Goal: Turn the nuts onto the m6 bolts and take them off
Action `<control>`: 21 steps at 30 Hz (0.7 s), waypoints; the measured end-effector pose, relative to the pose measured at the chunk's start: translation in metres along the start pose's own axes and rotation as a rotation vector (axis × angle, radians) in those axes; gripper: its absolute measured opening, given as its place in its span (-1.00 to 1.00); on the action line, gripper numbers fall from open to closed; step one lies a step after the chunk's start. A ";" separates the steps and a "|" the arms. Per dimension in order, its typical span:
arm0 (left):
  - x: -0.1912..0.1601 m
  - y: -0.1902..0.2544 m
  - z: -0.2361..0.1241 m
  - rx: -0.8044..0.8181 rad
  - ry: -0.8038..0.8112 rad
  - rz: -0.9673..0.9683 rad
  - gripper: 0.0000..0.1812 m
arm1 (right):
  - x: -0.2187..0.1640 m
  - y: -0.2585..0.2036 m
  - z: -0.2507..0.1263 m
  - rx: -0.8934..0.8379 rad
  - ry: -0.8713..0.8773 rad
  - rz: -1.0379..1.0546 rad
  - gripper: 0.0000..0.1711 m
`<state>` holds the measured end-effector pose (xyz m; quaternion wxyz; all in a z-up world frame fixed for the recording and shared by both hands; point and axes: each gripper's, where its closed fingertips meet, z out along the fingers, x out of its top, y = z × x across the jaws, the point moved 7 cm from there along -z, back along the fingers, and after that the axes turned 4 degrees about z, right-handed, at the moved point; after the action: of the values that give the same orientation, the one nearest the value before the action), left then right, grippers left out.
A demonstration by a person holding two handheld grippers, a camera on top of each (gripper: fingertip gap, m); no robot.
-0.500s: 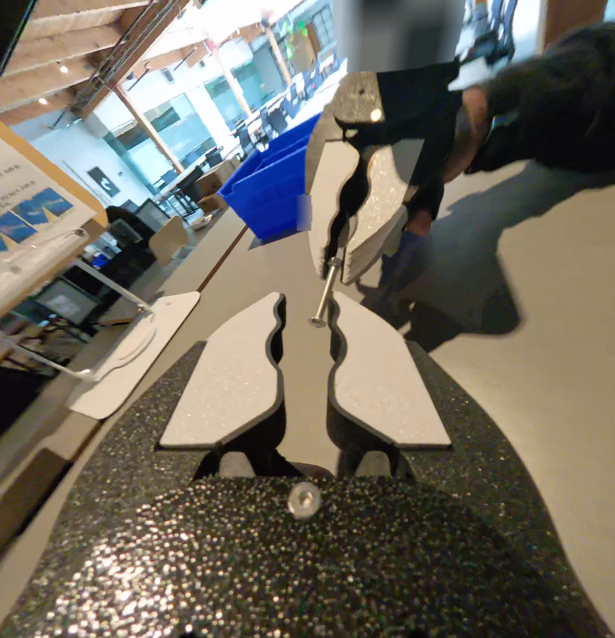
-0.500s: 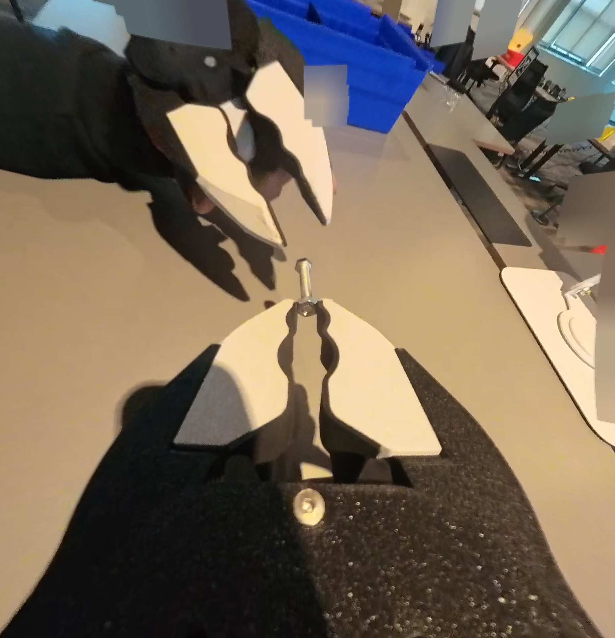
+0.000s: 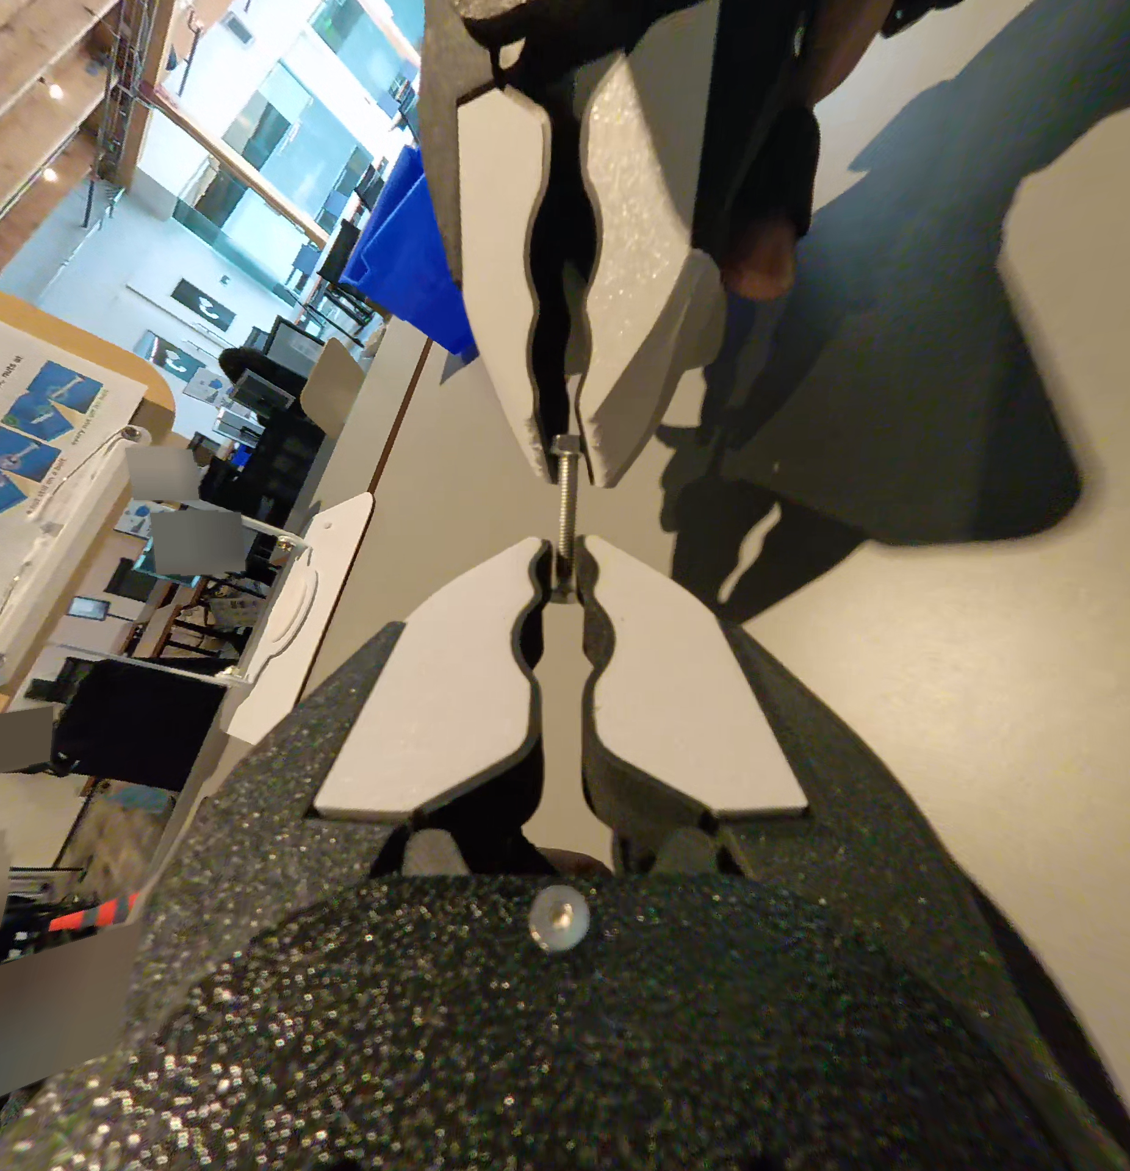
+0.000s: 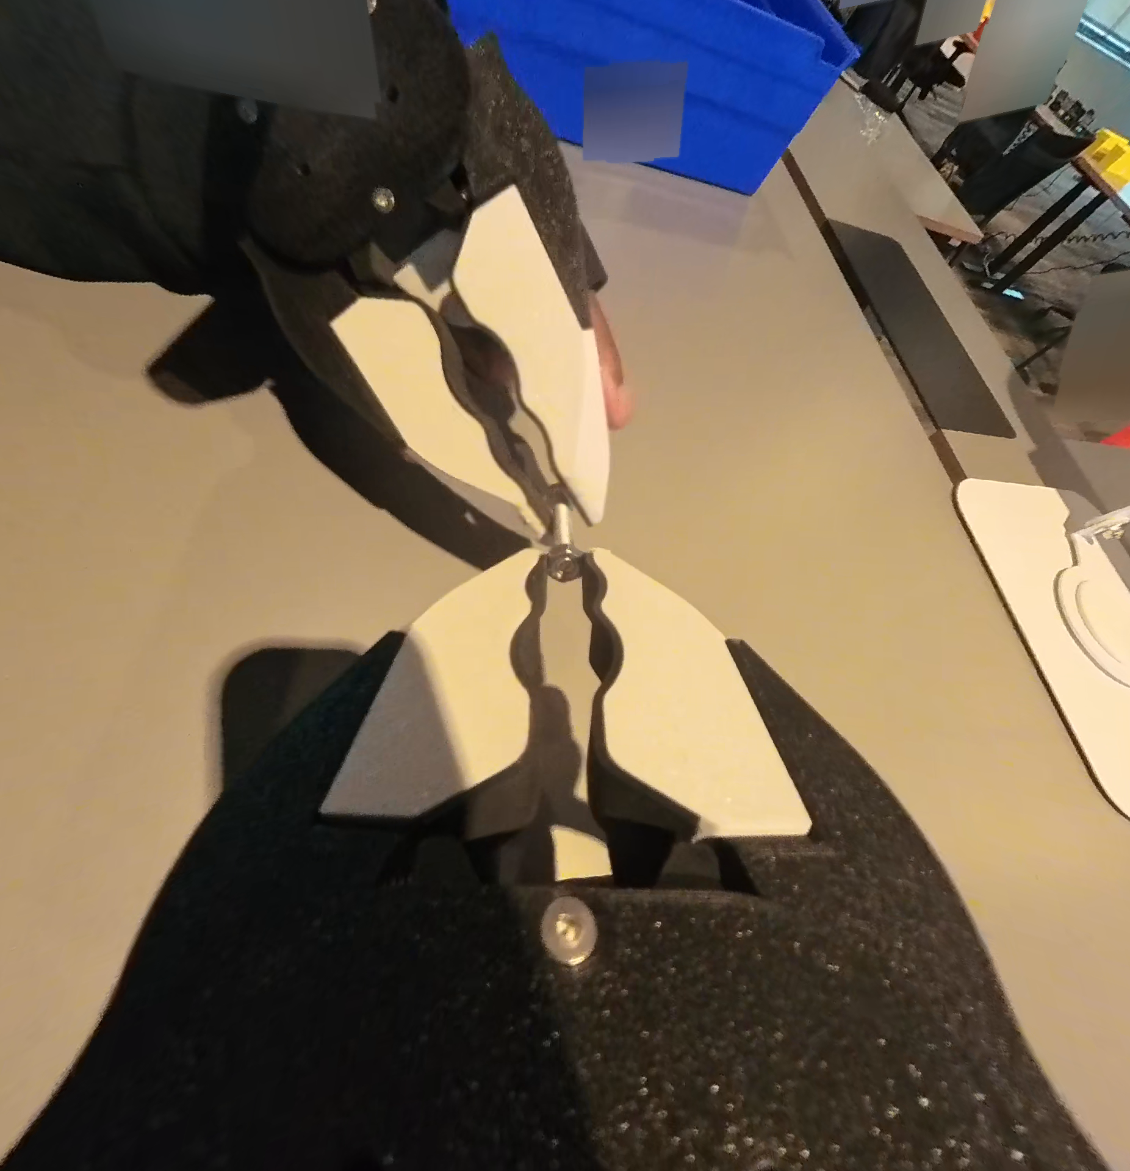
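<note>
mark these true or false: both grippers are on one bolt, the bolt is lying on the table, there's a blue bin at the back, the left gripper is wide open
1. The left gripper and right gripper hold one bolt from opposite ends. True; the right one grips at the nut.
2. The bolt lies flat on the table. False: it is held in the air between the two grippers.
3. A blue bin stands on the table behind the grippers. True.
4. The left gripper is wide open. False: its fingers are shut on the bolt's near end.
</note>
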<state>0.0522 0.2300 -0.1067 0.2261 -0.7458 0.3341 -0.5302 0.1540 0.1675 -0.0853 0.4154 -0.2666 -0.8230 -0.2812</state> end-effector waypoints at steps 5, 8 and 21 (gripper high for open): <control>0.000 -0.001 0.000 0.067 -0.044 0.098 -0.94 | 0.000 0.003 0.002 0.017 0.011 0.119 -0.88; 0.000 -0.003 0.000 0.132 -0.081 0.176 -0.94 | -0.001 0.010 0.004 0.082 0.047 0.370 -0.88; -0.001 -0.012 -0.004 0.112 -0.009 -0.014 -0.94 | 0.005 0.012 -0.008 -0.045 0.123 0.094 -0.63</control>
<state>0.0514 0.2386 -0.0977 0.2653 -0.7366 0.2977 -0.5463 0.1641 0.1712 -0.0744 0.4718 -0.2966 -0.7759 -0.2957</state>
